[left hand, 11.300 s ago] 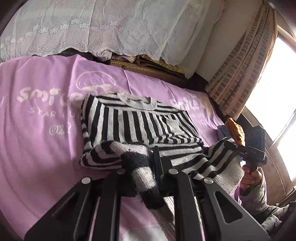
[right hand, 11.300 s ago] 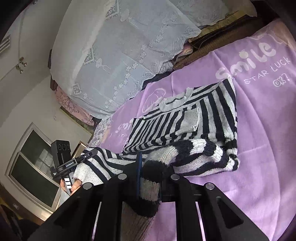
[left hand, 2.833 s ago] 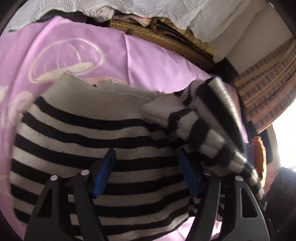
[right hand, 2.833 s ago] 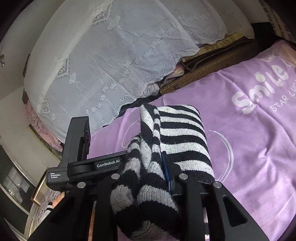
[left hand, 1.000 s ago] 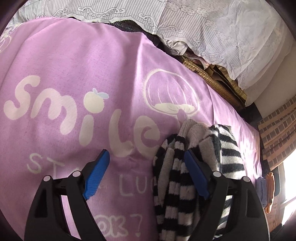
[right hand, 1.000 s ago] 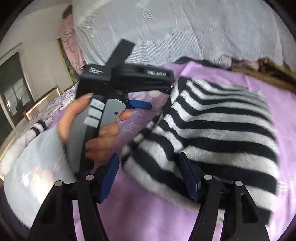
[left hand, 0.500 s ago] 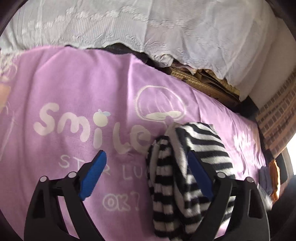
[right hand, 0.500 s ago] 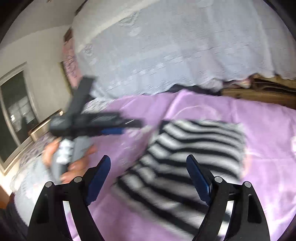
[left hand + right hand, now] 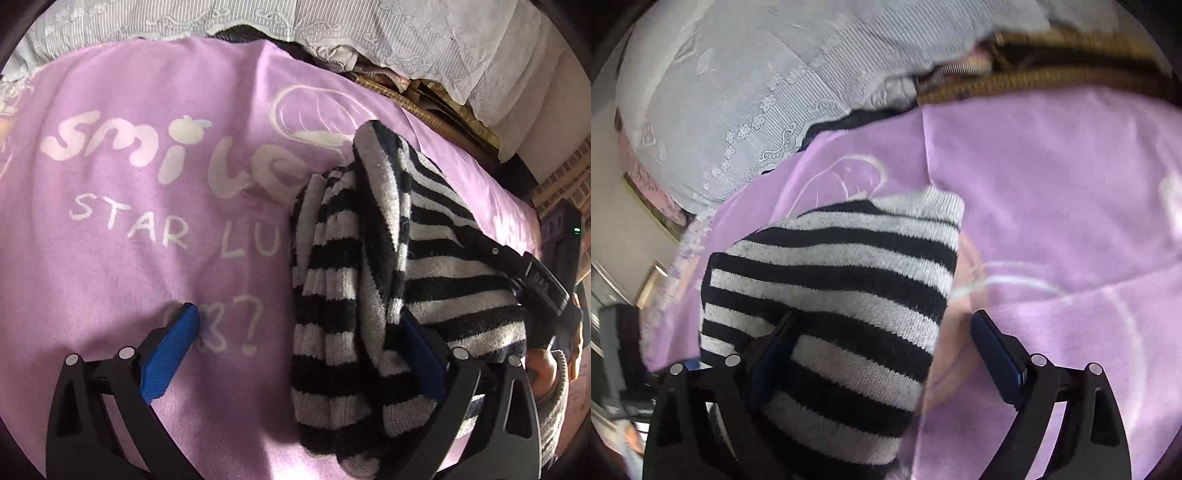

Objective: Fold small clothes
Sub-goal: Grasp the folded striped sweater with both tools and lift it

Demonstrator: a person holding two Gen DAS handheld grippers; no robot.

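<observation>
Black-and-white striped knit sweater [image 9: 373, 280] lies folded into a thick bundle on the purple blanket with white "smile / STAR LUCK" print [image 9: 147, 155], right of the lettering. Left gripper [image 9: 299, 332] is wide open, holding nothing: its right blue pad is against the bundle's near edge, its left pad over bare blanket. Right gripper [image 9: 882, 354] is also spread wide and empty, its left pad on the sweater's striped top, its right pad over the blanket. White lace bedcover [image 9: 746, 92] is piled at the far side.
</observation>
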